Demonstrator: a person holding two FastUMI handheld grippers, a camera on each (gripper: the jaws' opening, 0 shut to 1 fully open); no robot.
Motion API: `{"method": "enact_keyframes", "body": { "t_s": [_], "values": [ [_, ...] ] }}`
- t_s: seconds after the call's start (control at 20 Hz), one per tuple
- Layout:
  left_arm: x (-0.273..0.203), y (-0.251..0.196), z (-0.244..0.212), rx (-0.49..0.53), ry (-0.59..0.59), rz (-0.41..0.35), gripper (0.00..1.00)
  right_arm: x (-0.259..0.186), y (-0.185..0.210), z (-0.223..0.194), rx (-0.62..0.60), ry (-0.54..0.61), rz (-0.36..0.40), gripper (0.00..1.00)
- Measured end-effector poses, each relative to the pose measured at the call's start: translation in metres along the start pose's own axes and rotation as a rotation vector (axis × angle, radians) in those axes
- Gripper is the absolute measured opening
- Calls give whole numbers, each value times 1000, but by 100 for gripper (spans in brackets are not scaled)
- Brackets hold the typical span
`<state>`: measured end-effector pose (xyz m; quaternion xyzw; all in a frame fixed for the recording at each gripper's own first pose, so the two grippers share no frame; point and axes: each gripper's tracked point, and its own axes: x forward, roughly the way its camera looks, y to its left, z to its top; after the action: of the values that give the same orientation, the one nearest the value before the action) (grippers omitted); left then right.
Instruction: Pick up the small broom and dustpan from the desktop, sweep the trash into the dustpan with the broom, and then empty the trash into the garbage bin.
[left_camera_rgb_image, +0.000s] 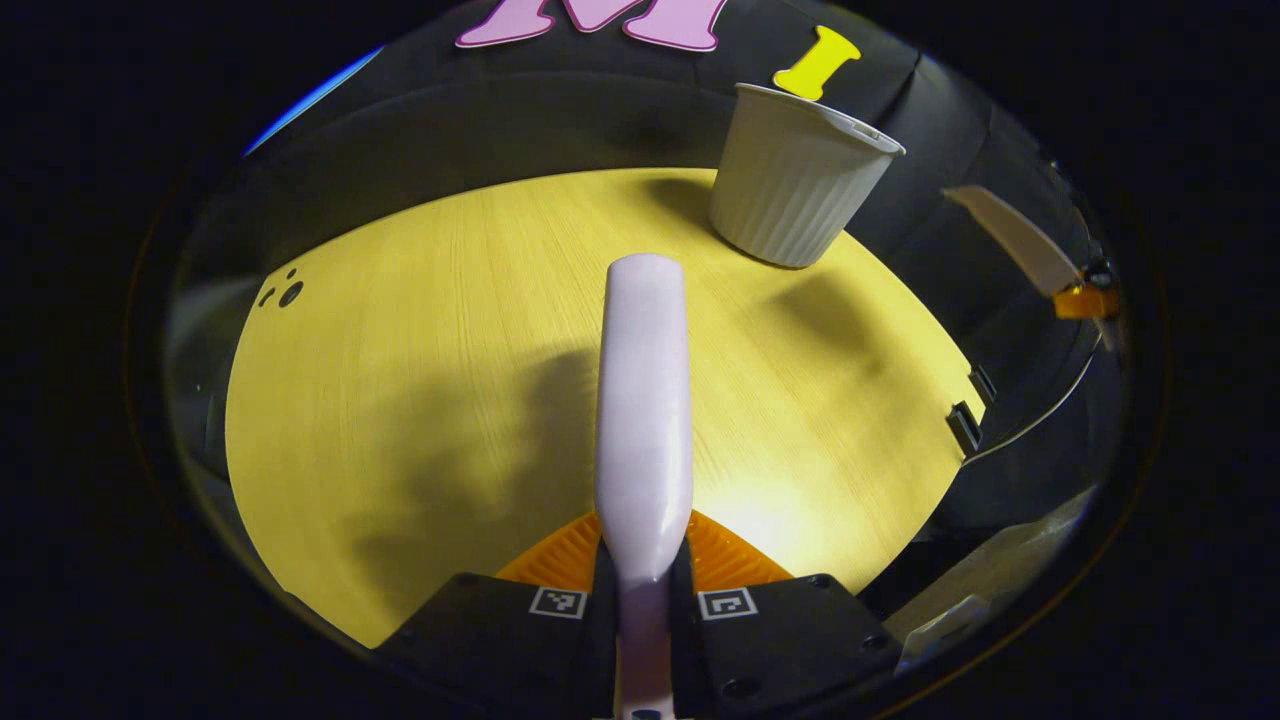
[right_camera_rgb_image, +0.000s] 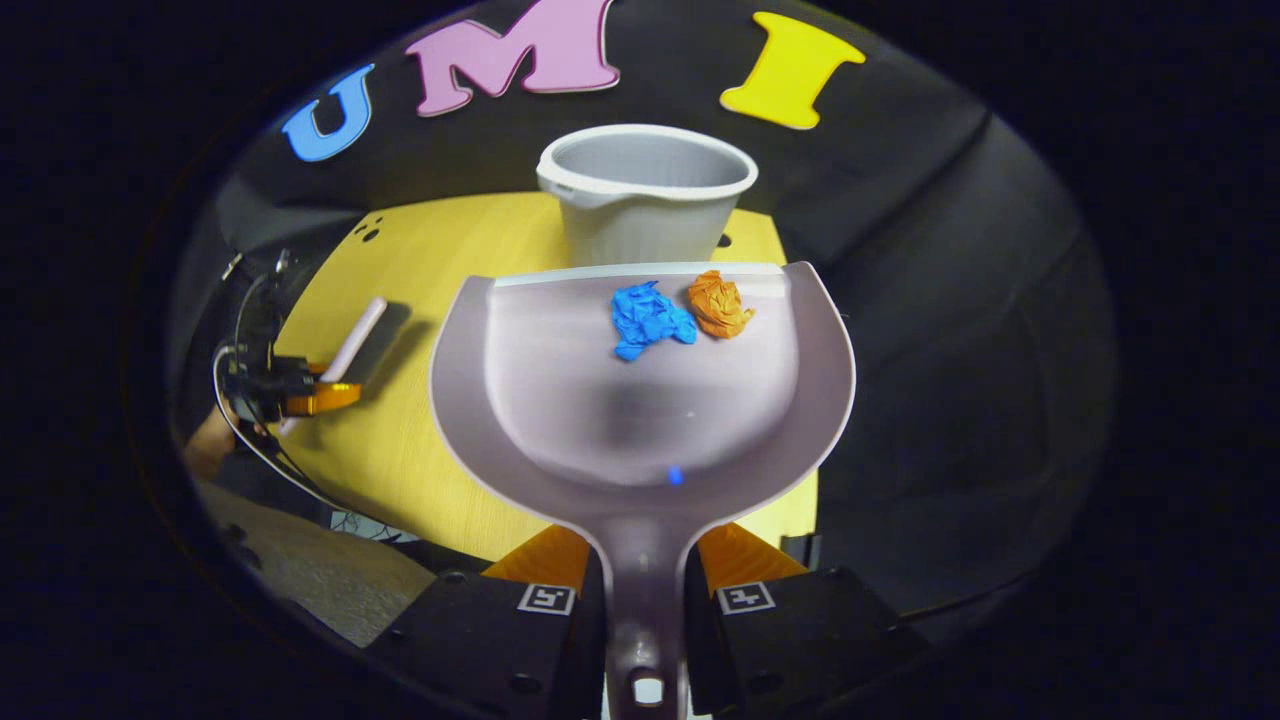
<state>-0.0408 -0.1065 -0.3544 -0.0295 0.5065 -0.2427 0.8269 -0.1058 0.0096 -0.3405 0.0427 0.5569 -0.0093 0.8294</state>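
Emptying stage, judged: dustpan (right_camera_rgb_image: 640, 390) is pinched by its handle between the right gripper (right_camera_rgb_image: 645, 590) jaws, held level ahead of them so the blue paper wad (right_camera_rgb_image: 650, 320) and orange paper wad (right_camera_rgb_image: 718, 304) stay put at its front lip; garbage bin (right_camera_rgb_image: 645, 190) stands just beyond that lip. Broom handle (left_camera_rgb_image: 645, 400) is clamped between the left gripper (left_camera_rgb_image: 640, 590) jaws, held over the desktop (left_camera_rgb_image: 400, 350), clear of the tipping

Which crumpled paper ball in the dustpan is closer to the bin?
The orange paper ball. It sits right at the front lip of the dustpan, just before the bin; the blue paper ball beside it lies slightly farther back.
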Motion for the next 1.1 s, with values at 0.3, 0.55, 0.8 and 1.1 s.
{"method": "enact_keyframes", "body": {
  "t_s": [0.3, 0.55, 0.8, 1.1],
  "values": [
    [-4, 0, -10, 2, -12, -3, 26, 26, -21, 56, -59, -20, -109, 36],
    [-9, 6, -14, -8, -17, -2, 27, 42, -59, 130, -140, -17, -195, 37],
    [-12, 8, -19, -23, -19, 1, 26, 65, -66, 179, -269, 68, -227, 36],
    [-12, 16, -26, -63, -14, 13, 26, 75, -77, 199, -546, 258, -295, 31]
  ]
}}
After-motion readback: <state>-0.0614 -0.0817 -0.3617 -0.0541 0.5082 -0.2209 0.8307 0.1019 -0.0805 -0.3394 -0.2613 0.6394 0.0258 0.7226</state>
